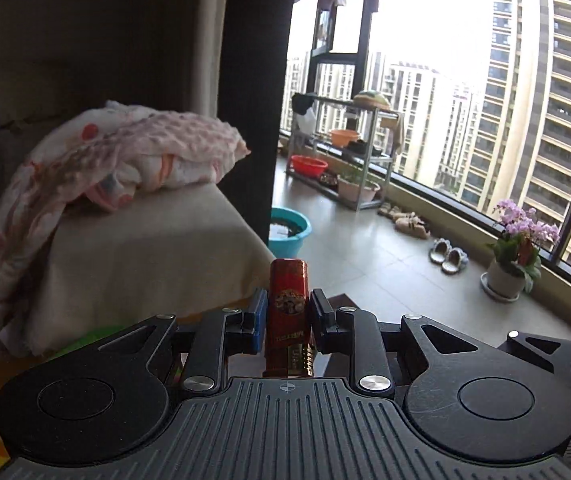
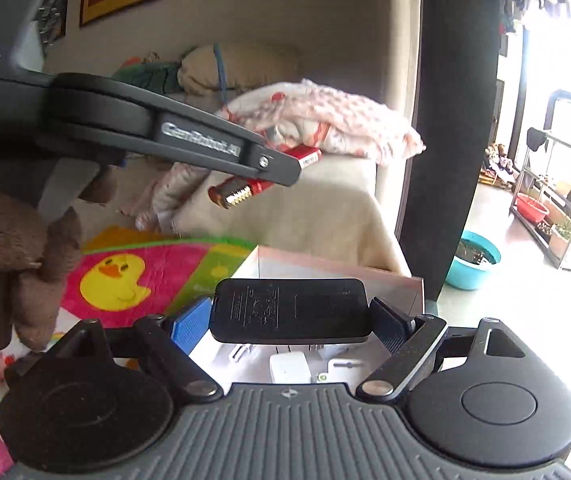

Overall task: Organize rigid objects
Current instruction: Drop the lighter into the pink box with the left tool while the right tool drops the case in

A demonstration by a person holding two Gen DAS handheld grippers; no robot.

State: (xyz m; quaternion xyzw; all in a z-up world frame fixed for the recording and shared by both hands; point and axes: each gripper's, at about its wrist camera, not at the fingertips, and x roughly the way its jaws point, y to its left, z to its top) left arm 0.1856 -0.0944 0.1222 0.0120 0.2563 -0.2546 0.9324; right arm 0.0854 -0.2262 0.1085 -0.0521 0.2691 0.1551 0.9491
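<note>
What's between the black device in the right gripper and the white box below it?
Nothing visible. The right gripper holds the black device directly above the open white box; only small white items lie inside.

"GenRobot.AI" on left gripper (image 2: pixel 281 168)

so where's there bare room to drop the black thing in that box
The white box looks bare along its far wall and left side. The near end, below the black flat device in the right tool, is crowded with white adapters. The rest is hidden.
</note>
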